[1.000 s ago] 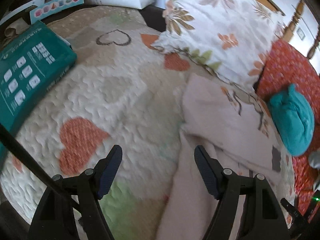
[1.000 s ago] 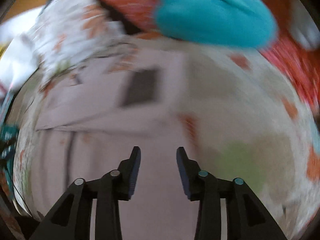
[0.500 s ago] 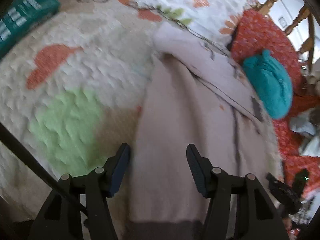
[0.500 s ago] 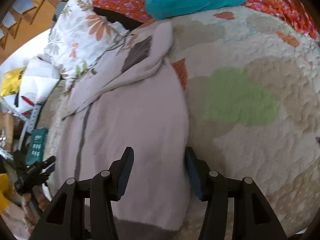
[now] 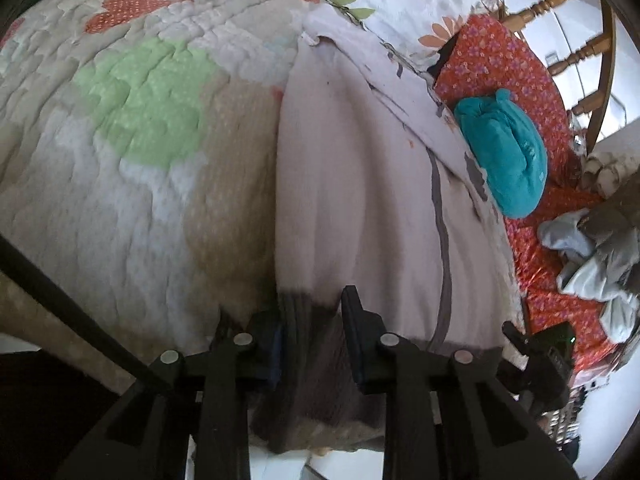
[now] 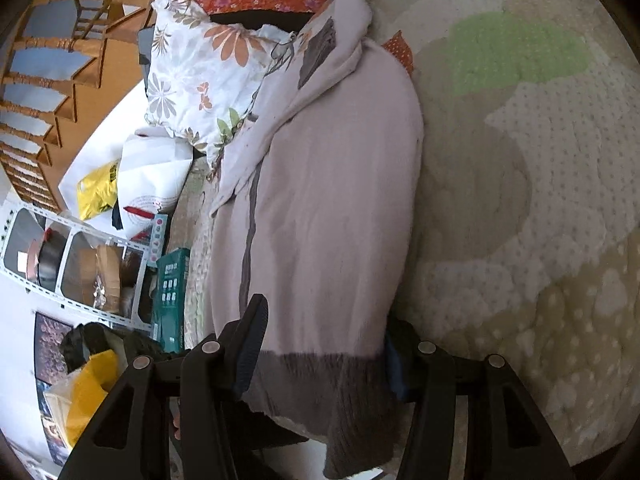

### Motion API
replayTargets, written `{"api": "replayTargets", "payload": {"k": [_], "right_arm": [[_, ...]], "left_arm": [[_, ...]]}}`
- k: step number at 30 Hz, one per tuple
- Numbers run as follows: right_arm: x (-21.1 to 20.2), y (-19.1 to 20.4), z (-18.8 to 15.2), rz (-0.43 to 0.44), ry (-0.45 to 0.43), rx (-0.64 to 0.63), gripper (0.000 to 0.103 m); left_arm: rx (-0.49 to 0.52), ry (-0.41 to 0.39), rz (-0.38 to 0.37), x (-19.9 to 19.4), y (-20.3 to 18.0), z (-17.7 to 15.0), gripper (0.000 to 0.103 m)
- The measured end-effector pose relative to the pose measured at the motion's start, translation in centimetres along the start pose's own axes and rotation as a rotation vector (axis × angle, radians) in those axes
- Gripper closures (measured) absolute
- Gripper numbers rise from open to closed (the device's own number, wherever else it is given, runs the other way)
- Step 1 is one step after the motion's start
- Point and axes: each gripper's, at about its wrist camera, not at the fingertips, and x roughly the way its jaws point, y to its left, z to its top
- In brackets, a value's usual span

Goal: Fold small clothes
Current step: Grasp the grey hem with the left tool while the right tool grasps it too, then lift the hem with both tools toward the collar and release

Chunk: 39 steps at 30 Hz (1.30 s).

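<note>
Two grippers at the hem | our left gripper (image 5: 312,332) had just been closing, pinching the pale garment's (image 5: 360,200) dark hem | right gripper (image 6: 320,348) straddled it, fingers apart | fold could begin

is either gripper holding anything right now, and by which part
Both are at the pale pink garment's dark hem: left gripper has been closing on its left corner, right gripper straddles its right corner, not pinching.
</note>
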Motion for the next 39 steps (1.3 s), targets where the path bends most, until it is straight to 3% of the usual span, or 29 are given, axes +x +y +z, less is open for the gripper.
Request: {"api": "replayTargets", "payload": {"k": [9, 13, 14, 15, 16, 18, 23, 29, 35, 39], "right_arm": [[0.7, 1.9, -2.9, -0.102, 0.035, -0.116, 0.046], [1.4, 3.8, -4.3, -0.232, 0.016, -0.241, 0.047], [1.6, 4.0, -4.4, -0.278, 0.013, -0.261, 0.059], [1.7, 4.2, -4.3, -0.327, 0.012, -0.272, 0.087], [1.6, 4.0, -4.1, -0.334, 0.013, -0.270, 0.093], [0.4, 3.5, -3.7, -0.282, -0.001, -0.208, 0.094], [-3.4, 3.6, -4.6, -0.193, -0.020, -0.194, 0.095], [-4.6, 4.1, -7.4, -0.188, 0.033, -0.221, 0.096], [-4.7, 6.6, -6.1, -0.192, 0.015, -0.284, 0.096], [-4.9, 9.6, -2.8, -0.183, -0.017, -0.362, 0.096]], "left_arm": [[0.020, -0.014, 0.034, -0.1, -0.7, -1.6, 0.078], [0.033, -0.010, 0.091, -0.1, -0.8, -1.5, 0.094], [0.025, -0.006, 0.089, -0.2, -0.8, -1.3, 0.096], [0.012, -0.006, 0.091, -0.4, -0.7, -1.1, 0.097], [0.010, -0.025, 0.114, -0.9, -0.7, -0.9, 0.097], [0.010, -0.065, 0.152, -2.1, -0.7, -0.7, 0.097], [0.022, -0.112, 0.140, -5.8, -0.5, -1.6, 0.097], [0.027, -0.117, 0.136, -8.2, 0.5, -4.1, 0.100], [0.022, -0.152, 0.128, -8.6, 0.4, -2.1, 0.100], [0.038, -0.202, 0.120, -8.8, -0.9, 2.2, 0.100]]}}
